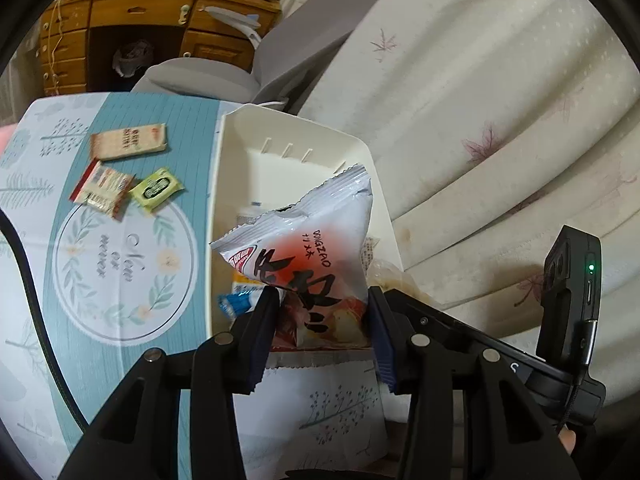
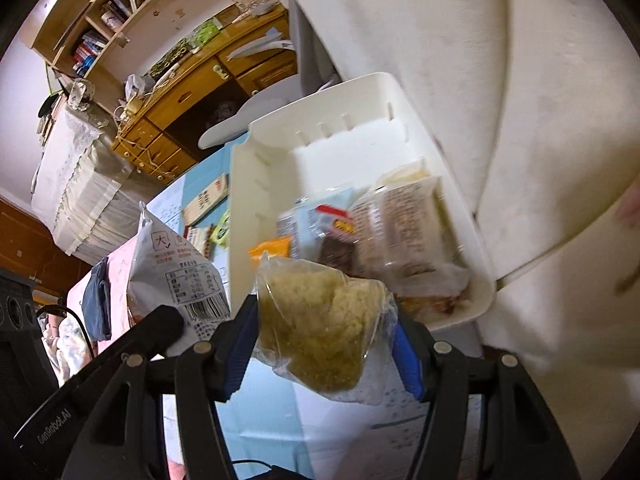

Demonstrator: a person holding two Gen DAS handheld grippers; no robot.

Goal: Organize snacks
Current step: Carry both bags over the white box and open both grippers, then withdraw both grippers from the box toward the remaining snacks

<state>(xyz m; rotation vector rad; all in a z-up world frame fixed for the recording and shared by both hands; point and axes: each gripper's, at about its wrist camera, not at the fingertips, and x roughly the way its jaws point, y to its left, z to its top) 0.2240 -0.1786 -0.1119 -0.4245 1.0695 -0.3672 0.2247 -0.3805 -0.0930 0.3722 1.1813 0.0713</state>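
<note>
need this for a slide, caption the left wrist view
Left claw grips a white and red chip bag above a white plastic bin, three small snack packets left on the teal tablecloth.

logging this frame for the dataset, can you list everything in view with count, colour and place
snack bag: 1, white and red with black lettering, in the left gripper above the bin's near end
clear bag of yellow crumbly food: 1, in the right gripper, near the bin's front
storage bin: 1, cream, on the table beside the sofa, several packets inside
loose snack packets: 3, beige, red-white and green, on the tablecloth left of the bin
tablecloth: 1, teal with floral print
sofa cover: 1, cream with leaf print
wooden desk: 1, brown, far back
bookshelf: 1, wooden, above the desk
left gripper: black, blue pads, closed on the snack bag
right gripper: black, blue pads, closed on the clear bag
</note>
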